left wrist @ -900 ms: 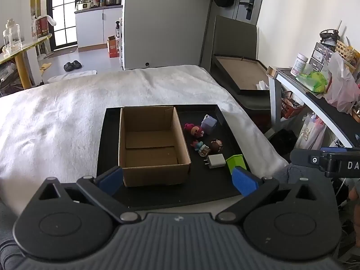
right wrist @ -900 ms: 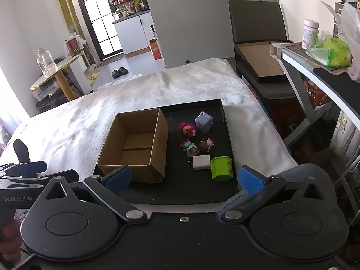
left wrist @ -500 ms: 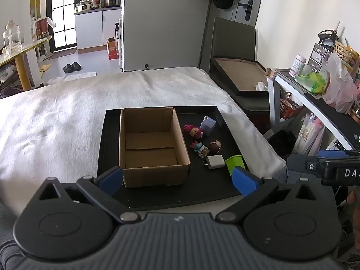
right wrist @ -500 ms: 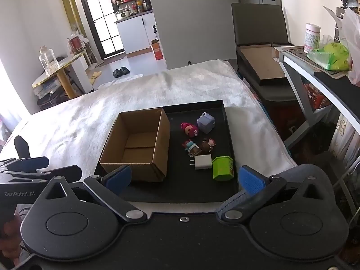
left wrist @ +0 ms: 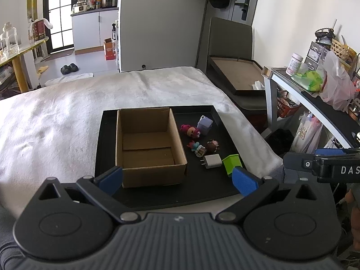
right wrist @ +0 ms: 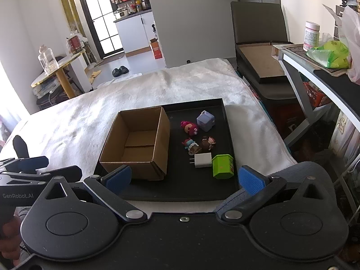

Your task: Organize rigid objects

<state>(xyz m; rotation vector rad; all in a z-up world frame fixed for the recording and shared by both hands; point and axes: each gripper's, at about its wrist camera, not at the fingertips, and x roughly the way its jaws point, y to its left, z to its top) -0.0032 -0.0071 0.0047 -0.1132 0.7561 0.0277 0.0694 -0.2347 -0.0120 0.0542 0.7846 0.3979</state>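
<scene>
Tongs on both sides stand wide open and hold nothing: our left tongs (left wrist: 177, 178) frame the lower middle of the left wrist view, our right tongs (right wrist: 184, 177) do the same in the right wrist view, both hovering short of the near edge of the flat black tray (right wrist: 180, 193) that lies on the white fleecy bed cover (right wrist: 157, 85).

On the tray, left of centre in both views, stands the open brown cardboard box (right wrist: 137, 144), apparently empty. To its right lie the loose pieces: a lilac cube-shaped toy (right wrist: 205, 120) farthest up the frame, a pink-haired doll figure (right wrist: 189, 127) just beside it, a small teal-and-pink doll (right wrist: 190, 145) and a brown-haired doll (right wrist: 208, 142) close together below, then a white plug adapter (right wrist: 202, 160) touching or nearly touching a green plastic box-shaped toy (right wrist: 222, 166) lowest in the frame.

We judge the task barely begun, with the first pick in hand. The green toy sits nearest our right tongs, so we would take it first, closing across its flat sides and coming straight down so the adapter beside it is not nudged. We lift it clear of the cardboard wall before crossing left, and let go low inside the box. Our left tongs could steady the box wall if it slides on the slick tray.
</scene>
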